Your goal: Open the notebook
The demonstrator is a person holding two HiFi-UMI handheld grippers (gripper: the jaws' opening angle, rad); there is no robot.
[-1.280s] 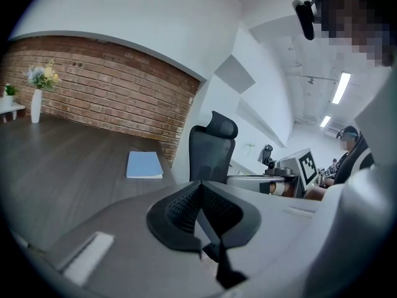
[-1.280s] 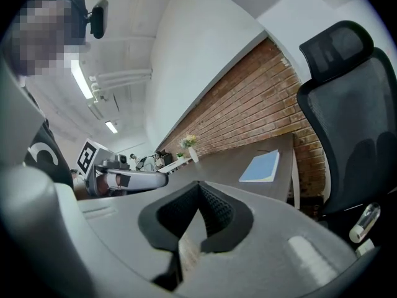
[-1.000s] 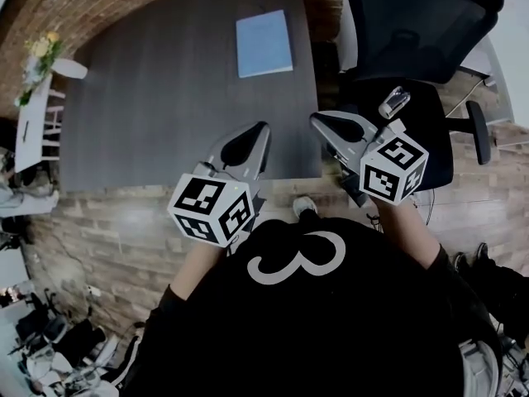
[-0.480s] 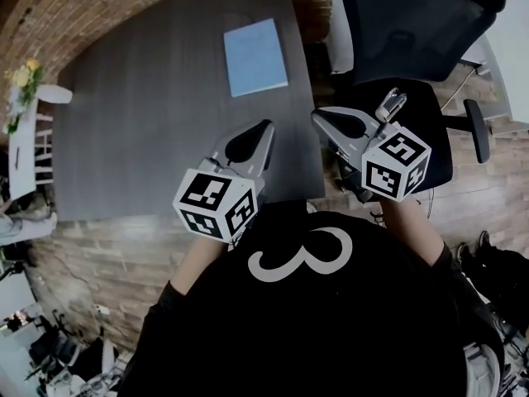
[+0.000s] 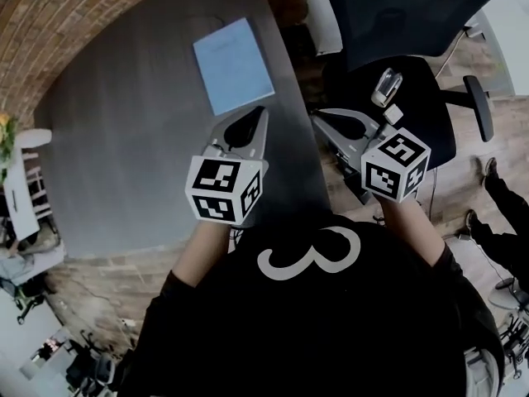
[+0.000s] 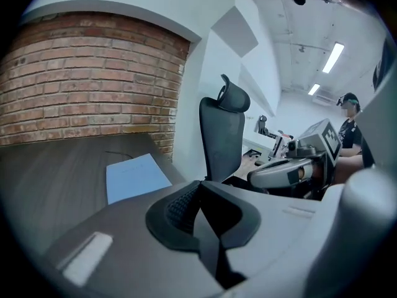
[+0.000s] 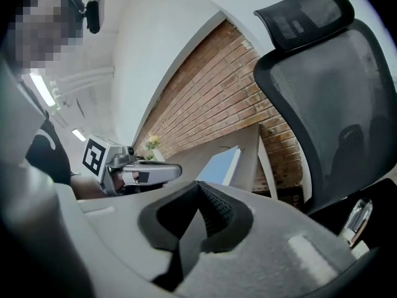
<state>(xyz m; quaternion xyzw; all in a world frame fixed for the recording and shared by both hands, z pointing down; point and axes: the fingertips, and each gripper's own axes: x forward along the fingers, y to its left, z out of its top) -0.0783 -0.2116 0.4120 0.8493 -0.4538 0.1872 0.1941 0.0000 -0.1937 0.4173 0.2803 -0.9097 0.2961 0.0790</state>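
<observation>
A light blue notebook point(image 5: 234, 77) lies closed on the dark grey table point(image 5: 124, 155), near its far right corner. My left gripper point(image 5: 261, 112) hovers over the table just short of the notebook's near edge, jaws shut on nothing. My right gripper point(image 5: 316, 116) is shut and empty too, hanging beyond the table's right edge in front of the chair. In the left gripper view the notebook point(image 6: 136, 177) lies ahead and to the left of the shut jaws point(image 6: 200, 185). The right gripper view shows the notebook point(image 7: 223, 165) edge-on past the shut jaws point(image 7: 198, 185).
A black mesh office chair point(image 5: 397, 23) stands right of the table, with a small clear object point(image 5: 387, 85) on its seat. A brick wall point(image 6: 87, 85) runs behind the table. A side table with flowers point(image 5: 8, 139) stands far left. Another person point(image 6: 350, 129) sits in the background.
Both grippers have moved forward and down toward the table's far right corner. The notebook now lies much nearer the left gripper's tip. Both jaws stayed shut.
</observation>
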